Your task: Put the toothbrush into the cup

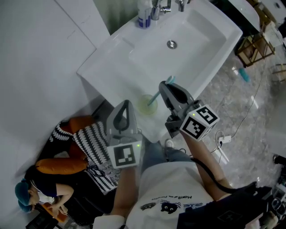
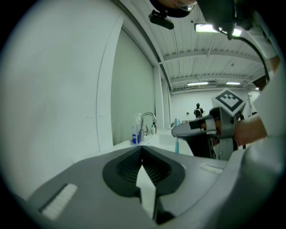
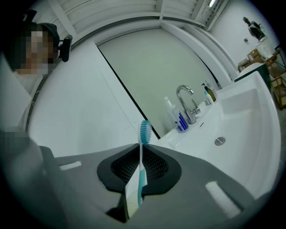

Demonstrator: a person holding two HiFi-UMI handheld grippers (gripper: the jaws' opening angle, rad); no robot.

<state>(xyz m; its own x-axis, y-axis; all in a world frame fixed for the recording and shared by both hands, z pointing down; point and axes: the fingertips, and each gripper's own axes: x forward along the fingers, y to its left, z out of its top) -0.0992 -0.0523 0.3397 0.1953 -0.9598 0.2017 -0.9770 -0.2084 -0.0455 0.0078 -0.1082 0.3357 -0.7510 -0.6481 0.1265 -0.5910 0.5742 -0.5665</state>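
A teal toothbrush (image 1: 153, 98) is pinched between the jaws of my right gripper (image 1: 164, 89), bristles up and handle slanting down toward a pale green translucent cup (image 1: 145, 106). The cup stands on the front rim of the white sink (image 1: 116, 58). In the right gripper view the toothbrush (image 3: 142, 165) stands upright between the pads of the right gripper (image 3: 140, 154), with the cup (image 3: 129, 202) just below. My left gripper (image 1: 125, 105) hovers left of the cup, shut and holding nothing. In its own view the left gripper (image 2: 142, 150) sees the toothbrush (image 2: 177, 144) ahead to the right.
A chrome faucet (image 1: 158, 9) and a blue-and-white bottle (image 1: 144, 18) stand at the back of the sink, with the drain (image 1: 171, 44) in the basin. Striped and orange fabric (image 1: 91, 143) lies on the floor at left. A cable and white plug (image 1: 225, 139) lie at right.
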